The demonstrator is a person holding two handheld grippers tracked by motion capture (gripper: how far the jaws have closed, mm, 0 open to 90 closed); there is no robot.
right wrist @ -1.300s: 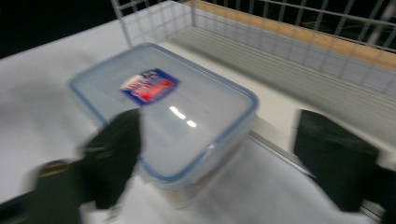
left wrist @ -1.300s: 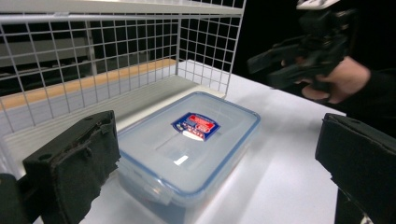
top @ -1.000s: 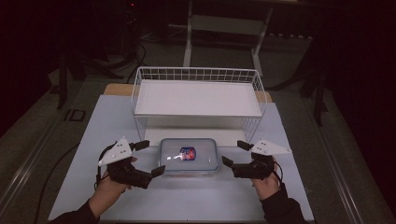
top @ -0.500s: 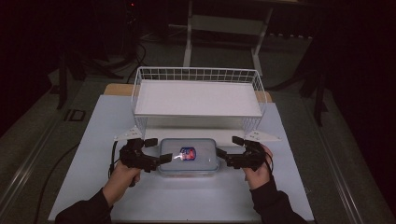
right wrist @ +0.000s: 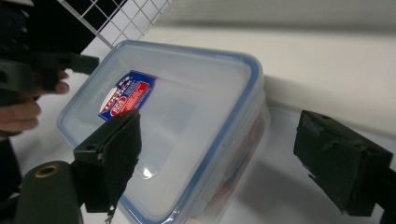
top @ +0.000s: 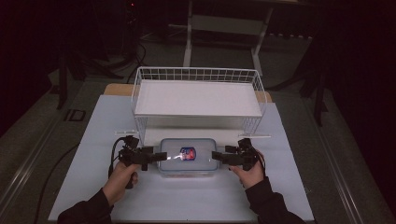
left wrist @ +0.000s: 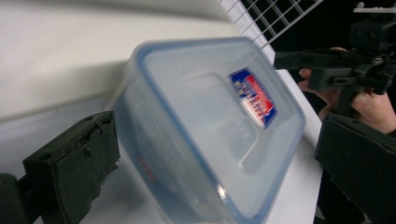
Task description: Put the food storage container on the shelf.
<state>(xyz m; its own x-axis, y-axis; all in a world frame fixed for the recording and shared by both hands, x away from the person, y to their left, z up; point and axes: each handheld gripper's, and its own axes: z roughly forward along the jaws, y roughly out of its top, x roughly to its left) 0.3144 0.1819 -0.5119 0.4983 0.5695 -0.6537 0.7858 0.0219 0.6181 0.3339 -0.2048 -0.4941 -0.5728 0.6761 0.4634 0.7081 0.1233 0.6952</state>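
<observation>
Both grippers flank a clear lidded container (top: 187,157) at lower centre of the high view. Left gripper (top: 159,156) has its jaws apart, straddling the box's left end, pads not pressing. Right gripper (top: 218,156) has been closing slightly, jaws wide with the right end between them, not clamped. Just behind stands a white wire rack (top: 198,98) on the white table (top: 289,186).

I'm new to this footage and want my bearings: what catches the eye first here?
A clear lidded plastic container with a blue rim and a red-and-blue label lies at the near middle of the white table. The left gripper and right gripper flank its two ends, jaws open. Behind it stands a white wire shelf basket.
</observation>
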